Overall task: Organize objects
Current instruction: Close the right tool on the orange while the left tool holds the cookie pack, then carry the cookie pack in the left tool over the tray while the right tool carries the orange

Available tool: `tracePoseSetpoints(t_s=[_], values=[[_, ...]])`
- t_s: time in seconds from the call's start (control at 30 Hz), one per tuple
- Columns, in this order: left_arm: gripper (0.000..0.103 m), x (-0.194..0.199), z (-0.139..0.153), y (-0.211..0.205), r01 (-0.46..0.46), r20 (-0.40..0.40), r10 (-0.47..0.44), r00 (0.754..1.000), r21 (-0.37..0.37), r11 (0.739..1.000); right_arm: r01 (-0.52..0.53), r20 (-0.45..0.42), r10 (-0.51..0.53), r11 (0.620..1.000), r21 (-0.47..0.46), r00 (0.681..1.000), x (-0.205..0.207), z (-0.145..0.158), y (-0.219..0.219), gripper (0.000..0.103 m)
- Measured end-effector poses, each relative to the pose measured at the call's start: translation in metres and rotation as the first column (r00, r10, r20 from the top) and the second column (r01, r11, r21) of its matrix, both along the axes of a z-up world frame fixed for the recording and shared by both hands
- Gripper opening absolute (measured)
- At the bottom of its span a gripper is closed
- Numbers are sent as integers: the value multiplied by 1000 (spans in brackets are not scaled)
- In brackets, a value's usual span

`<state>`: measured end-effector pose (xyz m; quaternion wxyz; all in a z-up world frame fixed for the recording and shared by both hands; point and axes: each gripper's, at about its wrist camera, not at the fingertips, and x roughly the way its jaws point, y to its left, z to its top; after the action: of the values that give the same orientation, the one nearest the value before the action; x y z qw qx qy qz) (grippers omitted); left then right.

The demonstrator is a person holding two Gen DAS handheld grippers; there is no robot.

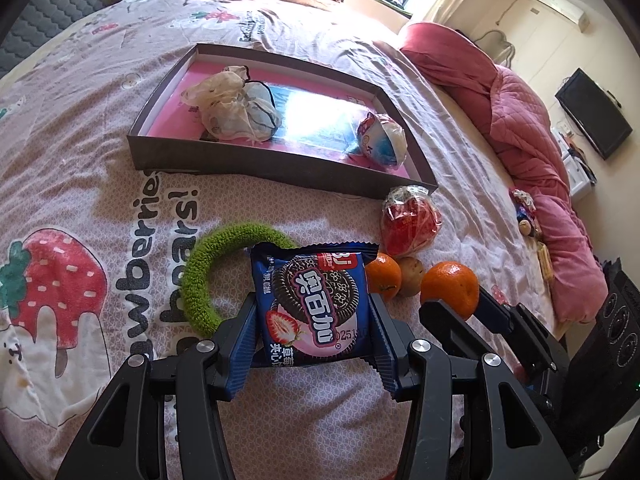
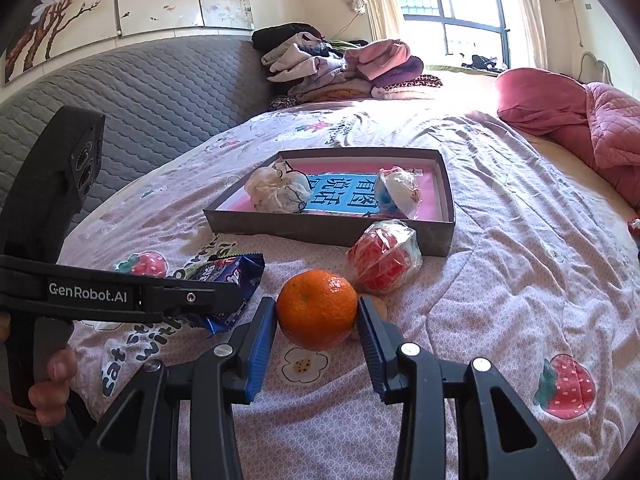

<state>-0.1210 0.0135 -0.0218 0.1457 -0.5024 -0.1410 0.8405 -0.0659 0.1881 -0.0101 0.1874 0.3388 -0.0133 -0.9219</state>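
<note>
My left gripper [image 1: 312, 300] is shut on a blue cookie packet [image 1: 314, 304], its pads pressing both sides of it, over the bedsheet. The packet also shows in the right wrist view [image 2: 230, 276]. My right gripper [image 2: 317, 310] is shut on an orange [image 2: 316, 308], pads touching both sides; the orange also shows in the left wrist view [image 1: 450, 286]. A shallow dark box [image 1: 256, 164] lies ahead, holding a crumpled white bag [image 1: 236, 106] and a wrapped blue-white item [image 1: 382, 136]. The box [image 2: 328, 228] sits beyond the orange.
A green fuzzy ring [image 1: 208, 276] lies left of the packet. A second orange [image 1: 384, 276], a brown fruit [image 1: 412, 276] and a red wrapped bundle [image 1: 410, 224] lie by the box's near corner. A pink quilt [image 1: 532, 152] lies right; folded clothes [image 2: 340, 68] lie at the far end.
</note>
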Motion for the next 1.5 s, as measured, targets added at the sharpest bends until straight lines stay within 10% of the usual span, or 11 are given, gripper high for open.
tracePoseSetpoints(t_s=[1.5], values=[[53, -73, 7, -32, -64, -56, 61, 997, -50, 997, -23, -32, 24, 999, 41, 999, -100, 18, -22, 41]])
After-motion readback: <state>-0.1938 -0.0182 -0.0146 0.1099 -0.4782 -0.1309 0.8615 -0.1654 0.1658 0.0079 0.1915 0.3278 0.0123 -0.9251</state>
